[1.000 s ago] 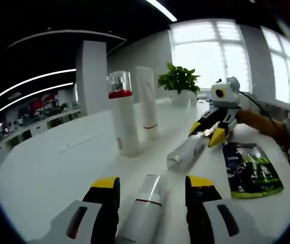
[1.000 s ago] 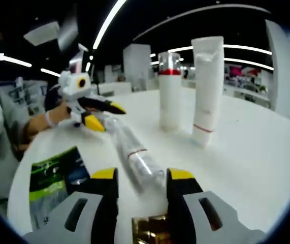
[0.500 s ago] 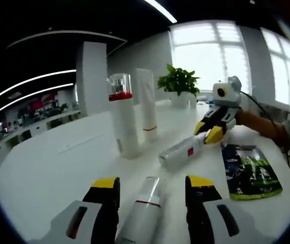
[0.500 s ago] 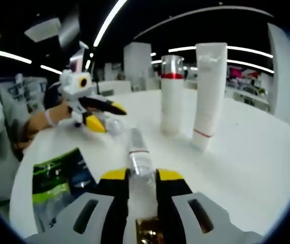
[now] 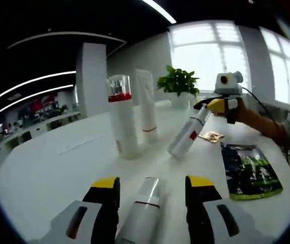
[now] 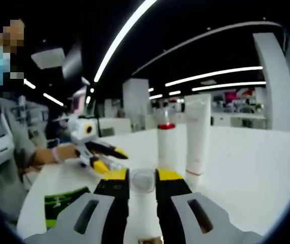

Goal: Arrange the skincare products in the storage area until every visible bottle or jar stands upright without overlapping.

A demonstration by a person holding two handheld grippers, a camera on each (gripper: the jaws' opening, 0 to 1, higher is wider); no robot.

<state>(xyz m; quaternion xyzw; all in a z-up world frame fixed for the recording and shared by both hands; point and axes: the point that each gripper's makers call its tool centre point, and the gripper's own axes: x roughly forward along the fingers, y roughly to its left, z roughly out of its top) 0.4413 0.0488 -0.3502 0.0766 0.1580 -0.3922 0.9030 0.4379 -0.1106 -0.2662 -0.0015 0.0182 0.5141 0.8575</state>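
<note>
While both grippers work over one round white table (image 5: 48,168), four skincare containers show. One tall white bottle (image 5: 124,119), clear cap with red band, stands upright; one white squeeze tube (image 5: 146,104) stands just beside it. One clear bottle (image 5: 186,138), red label, tilts off the table, pinched at its cap by the right gripper (image 5: 212,104). One white bottle (image 5: 143,212), red ring, lies flat between the spread, untouching jaws of the left gripper (image 5: 152,189). One glossy dark-green sachet (image 5: 249,170); one small gold packet (image 5: 210,136).
</note>
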